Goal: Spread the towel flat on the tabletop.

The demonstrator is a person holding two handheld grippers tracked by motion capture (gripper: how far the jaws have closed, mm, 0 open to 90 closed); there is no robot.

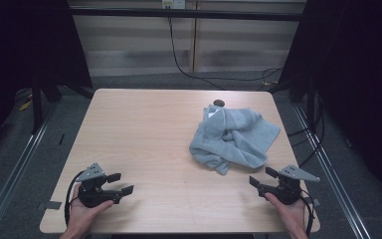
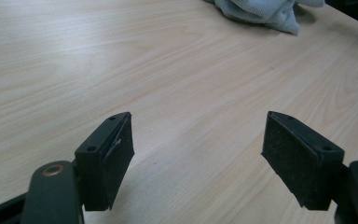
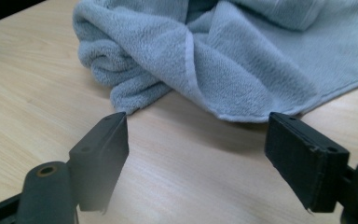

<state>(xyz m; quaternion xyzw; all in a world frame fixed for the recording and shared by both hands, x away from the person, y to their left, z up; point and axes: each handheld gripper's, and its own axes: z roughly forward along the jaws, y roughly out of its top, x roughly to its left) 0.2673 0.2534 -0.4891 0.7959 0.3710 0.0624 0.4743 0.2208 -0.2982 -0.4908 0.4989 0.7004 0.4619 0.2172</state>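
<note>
A crumpled light-blue towel (image 1: 234, 138) lies on the right half of the wooden table (image 1: 144, 134). My left gripper (image 1: 121, 182) rests near the front left corner, held in a hand, open with nothing between its jaws. In the left gripper view the left gripper (image 2: 198, 140) looks over bare wood, and the towel (image 2: 261, 11) is far off at the top. My right gripper (image 1: 262, 177) stands open near the front right, just short of the towel's near corner. Seen along the right gripper (image 3: 198, 135), the towel (image 3: 233, 51) lies close ahead, its hem between the jaw tips but untouched.
A small dark round object (image 1: 219, 103) sits at the table's far edge behind the towel. Black cables (image 1: 179, 59) run across the floor beyond the table. Metal rails (image 1: 20, 159) flank the table on both sides.
</note>
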